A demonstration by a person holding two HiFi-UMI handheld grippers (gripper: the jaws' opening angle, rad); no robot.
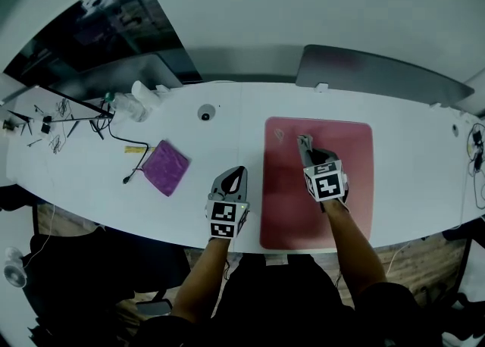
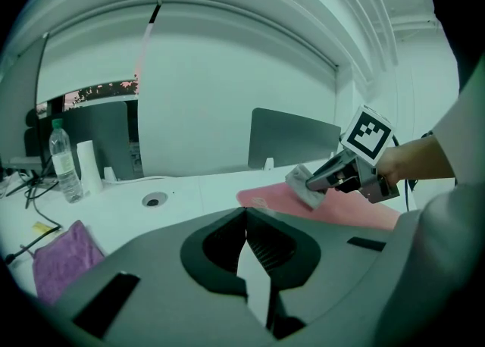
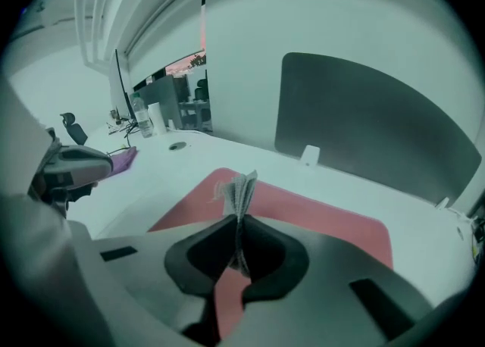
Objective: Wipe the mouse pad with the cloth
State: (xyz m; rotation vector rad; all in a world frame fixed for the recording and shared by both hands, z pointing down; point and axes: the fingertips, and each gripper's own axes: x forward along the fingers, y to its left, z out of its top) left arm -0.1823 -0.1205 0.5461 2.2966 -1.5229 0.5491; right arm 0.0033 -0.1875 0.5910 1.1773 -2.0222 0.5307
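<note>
A red mouse pad (image 1: 288, 209) lies flat on the white table (image 1: 212, 141), right of centre. My right gripper (image 1: 309, 154) is over the pad's upper middle, shut on a small folded grey cloth (image 1: 305, 143); in the right gripper view the cloth (image 3: 242, 190) stands up from between the jaws above the pad (image 3: 303, 209). My left gripper (image 1: 237, 173) is shut with nothing in it, over the table just left of the pad. The left gripper view shows the right gripper (image 2: 322, 181) pressing the grey cloth (image 2: 303, 185) toward the pad (image 2: 348, 209).
A purple cloth (image 1: 166, 167) lies on the table to the left. Behind it are a water bottle (image 2: 64, 164), black cables (image 1: 114, 129) and a round cable hole (image 1: 205, 113). A grey divider panel (image 1: 379, 73) stands behind the pad.
</note>
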